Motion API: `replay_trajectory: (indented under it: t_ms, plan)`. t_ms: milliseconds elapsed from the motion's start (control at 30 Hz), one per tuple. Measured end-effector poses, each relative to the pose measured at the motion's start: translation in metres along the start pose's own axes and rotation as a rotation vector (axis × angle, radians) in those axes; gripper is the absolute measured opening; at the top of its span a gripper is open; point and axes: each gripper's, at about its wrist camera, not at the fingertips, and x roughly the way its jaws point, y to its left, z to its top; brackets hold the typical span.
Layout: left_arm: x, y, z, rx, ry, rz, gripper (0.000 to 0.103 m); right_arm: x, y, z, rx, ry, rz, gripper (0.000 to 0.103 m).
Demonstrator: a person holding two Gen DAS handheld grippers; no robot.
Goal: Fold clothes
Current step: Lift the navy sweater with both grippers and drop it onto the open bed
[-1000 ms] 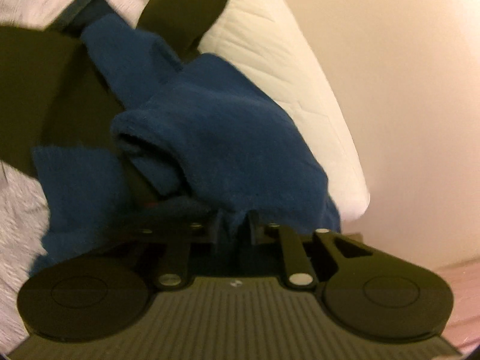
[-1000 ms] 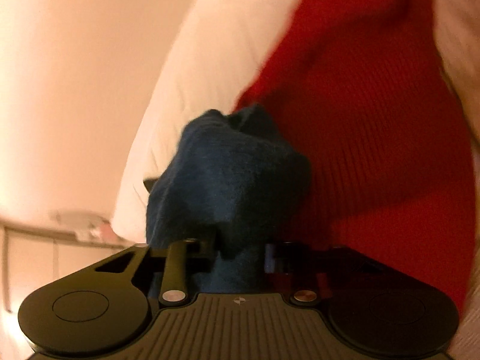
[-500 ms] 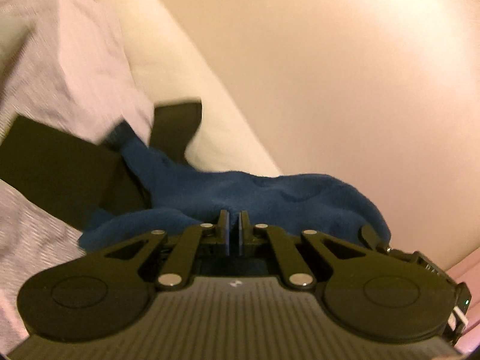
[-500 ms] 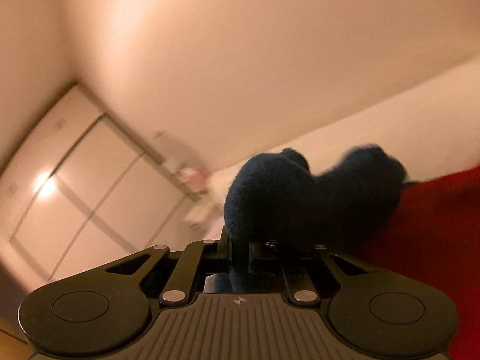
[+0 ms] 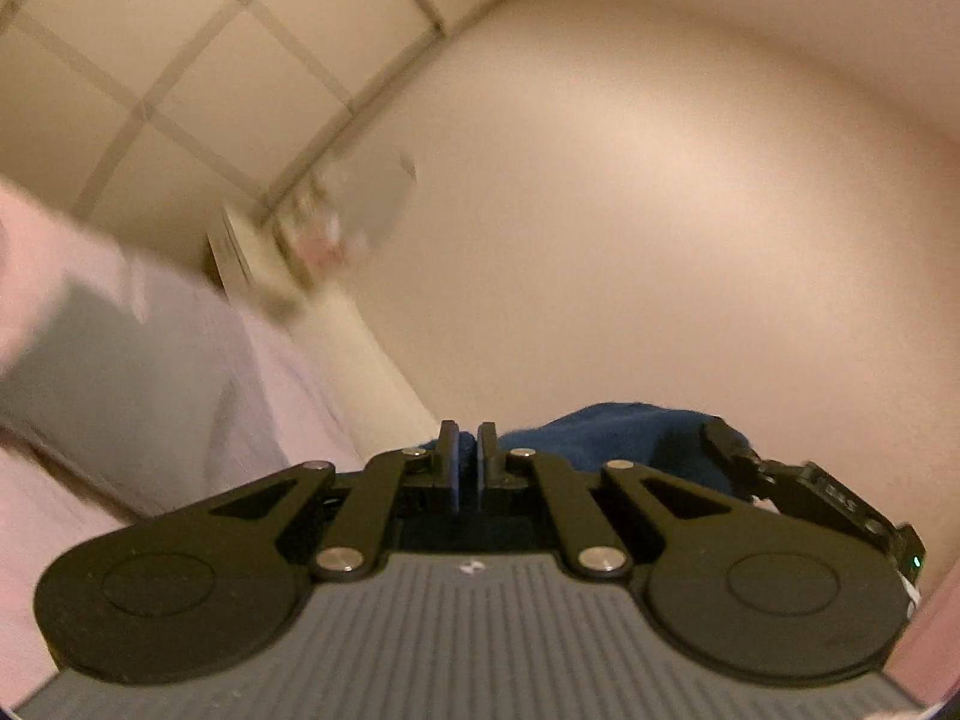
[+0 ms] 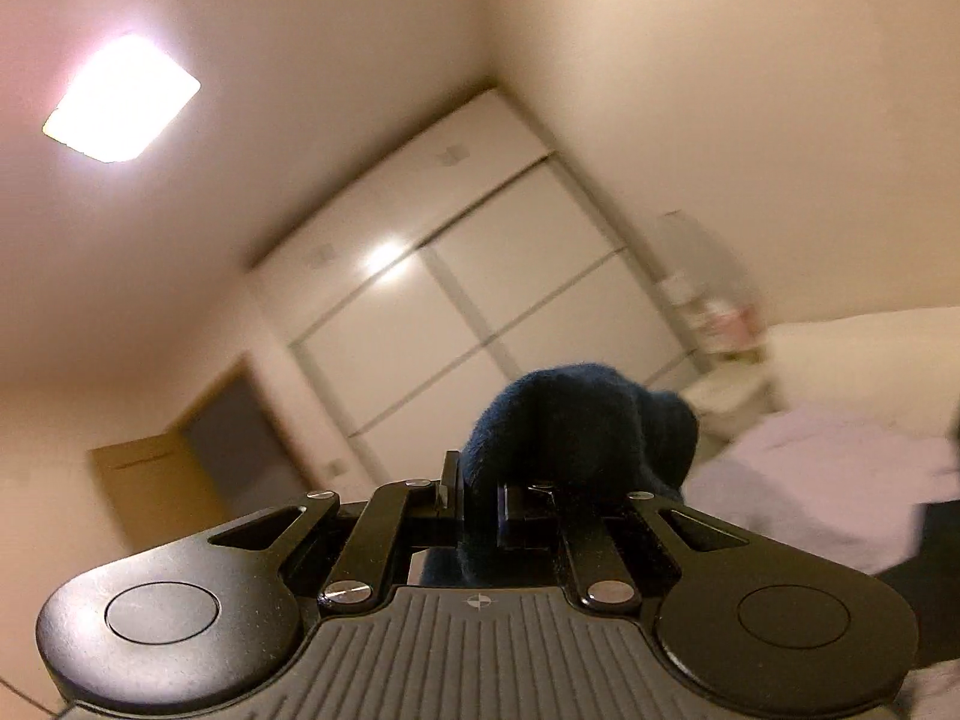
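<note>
**Both grippers up high, blue garment pinched between them**

Now both cameras are tipped toward the walls and ceiling. On the left wrist view, the left gripper (image 5: 468,459) has its two fingers drawn close, only a slim gap showing, with a sliver of blue cloth in that gap. The blue fleece garment (image 5: 624,438) bulges just beyond and to the right of the fingertips, running across toward the right gripper's black body (image 5: 804,486), which pokes in at the right edge and touches the cloth. Off to the left, blurred, a pale lilac bedcover (image 5: 180,372) and a white wardrobe (image 5: 198,60) above it.

Over to the right wrist view: the right gripper (image 6: 477,492) is clamped on a thick fold of the same blue fleece garment (image 6: 576,426), the cloth squeezed between the pads and mounding up and over to the right. Behind it, the white wardrobe (image 6: 474,282) with sliding doors, a lit ceiling lamp (image 6: 120,99) at upper left, a wooden door (image 6: 156,498) low on the left. Lower right, the lilac bedcover (image 6: 810,474) with something dark (image 6: 936,570) lying on it; what that is, I cannot tell.
</note>
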Motion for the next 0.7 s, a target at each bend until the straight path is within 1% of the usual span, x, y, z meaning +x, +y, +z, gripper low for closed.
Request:
replay_trajectory:
  t_ms: [67, 133, 167, 200, 233, 267, 300, 367, 467, 500, 533, 633, 700]
  plan:
    - [-0.060, -0.007, 0.017, 0.030, -0.065, 0.060, 0.002, 0.010, 0.037, -0.021, -0.001, 0.009, 0.065, 0.008]
    - [-0.117, -0.010, 0.031, 0.043, -0.122, 0.140, 0.003, 0.037, 0.062, -0.058, 0.007, 0.173, 0.038, 0.009]
    - [-0.140, -0.005, 0.034, 0.036, -0.129, 0.221, 0.003, 0.050, 0.074, -0.077, 0.010, 0.256, 0.024, 0.017]
    - [-0.162, 0.002, 0.035, 0.028, -0.122, 0.321, 0.004, 0.064, 0.087, -0.095, 0.014, 0.339, 0.010, 0.026]
    - [-0.183, 0.010, 0.034, 0.016, -0.107, 0.418, 0.002, 0.077, 0.099, -0.114, 0.018, 0.421, -0.004, 0.054]
    - [-0.203, 0.020, 0.031, 0.000, -0.084, 0.511, 0.001, 0.091, 0.111, -0.132, 0.021, 0.504, -0.018, 0.070]
    - [-0.224, 0.029, 0.027, -0.022, -0.057, 0.593, 0.001, 0.105, 0.124, -0.151, 0.025, 0.586, -0.032, 0.070]
    - [-0.267, 0.044, 0.008, -0.088, -0.013, 0.724, 0.001, 0.106, 0.132, -0.211, 0.017, 0.746, -0.101, 0.070]
    - [-0.320, 0.054, -0.026, -0.171, 0.050, 0.878, 0.001, 0.086, 0.125, -0.267, 0.001, 0.935, -0.163, 0.070]
    - [-0.334, 0.055, -0.039, -0.198, 0.065, 0.933, 0.001, 0.080, 0.122, -0.285, -0.004, 0.998, -0.183, 0.070]
    - [-0.342, 0.056, -0.053, -0.218, 0.074, 0.973, 0.001, 0.073, 0.120, -0.304, -0.010, 1.061, -0.204, 0.070]
    - [-0.373, 0.048, -0.092, -0.297, 0.087, 1.056, 0.001, 0.062, 0.104, -0.320, -0.106, 1.107, -0.227, 0.070]
    - [-0.379, 0.045, -0.113, -0.333, 0.109, 1.087, 0.002, 0.055, 0.094, -0.330, -0.171, 1.137, -0.243, 0.070]
